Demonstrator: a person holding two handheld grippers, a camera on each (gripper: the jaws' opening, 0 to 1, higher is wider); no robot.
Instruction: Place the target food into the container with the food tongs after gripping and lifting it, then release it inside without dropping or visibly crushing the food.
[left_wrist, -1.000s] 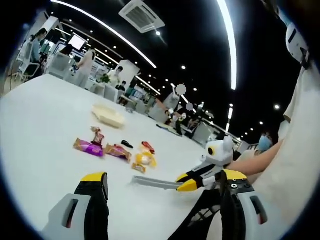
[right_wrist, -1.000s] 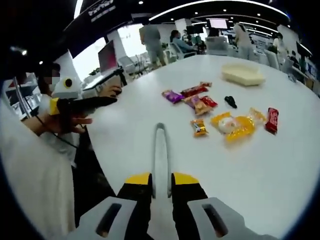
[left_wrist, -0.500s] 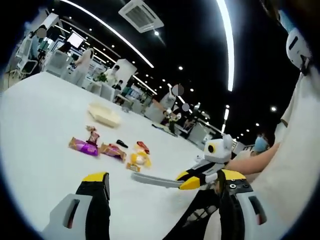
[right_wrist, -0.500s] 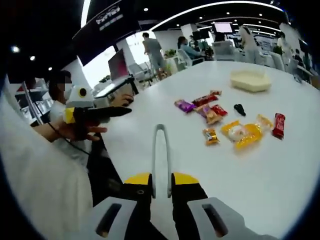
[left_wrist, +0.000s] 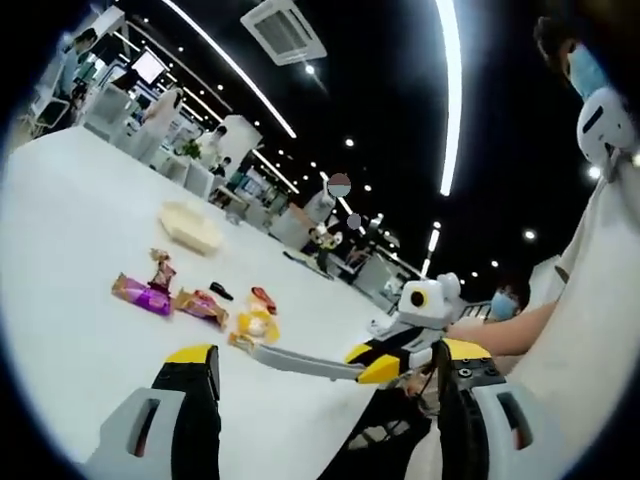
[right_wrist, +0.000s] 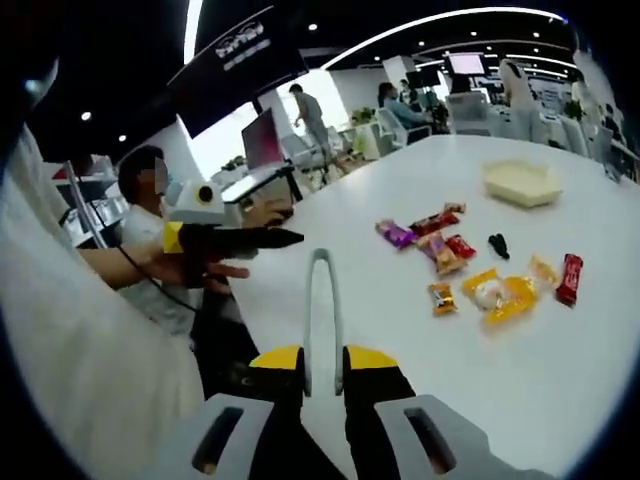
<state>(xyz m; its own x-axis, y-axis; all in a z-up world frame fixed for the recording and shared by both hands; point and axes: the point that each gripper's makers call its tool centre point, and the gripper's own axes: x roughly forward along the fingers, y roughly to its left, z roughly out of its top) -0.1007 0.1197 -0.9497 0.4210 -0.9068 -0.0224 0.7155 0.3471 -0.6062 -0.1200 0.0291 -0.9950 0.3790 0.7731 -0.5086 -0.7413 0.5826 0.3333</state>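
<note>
1. Fingers (right_wrist: 279, 375) of the right gripper (right_wrist: 322, 372) pinch the handle end of the metal tongs (right_wrist: 322, 310), which stick straight out ahead over the white table (right_wrist: 560, 390).
2. Seen from the left gripper view, that same gripper (left_wrist: 372, 362) comes in from the right, and the tongs (left_wrist: 290, 360) reach toward the snacks.
3. Left gripper (left_wrist: 325, 372) stands with its jaws spread wide and nothing between them; from the right gripper view it (right_wrist: 285, 238) hangs off the table's near edge, gripped by a hand (right_wrist: 205, 272).
4. Snacks lie in a loose cluster mid-table: a purple pack (right_wrist: 395, 233), a red bar (right_wrist: 568, 279), a yellow bag (right_wrist: 500, 293), a small orange pack (right_wrist: 441, 297) and a small black thing (right_wrist: 498, 243) (too small to name).
5. Beyond them sits a pale tray (right_wrist: 522, 181), well apart from the tongs' tips.
6. None of the food is between the tongs; all of it rests on the table.
7. People sit and stand at desks behind.
</note>
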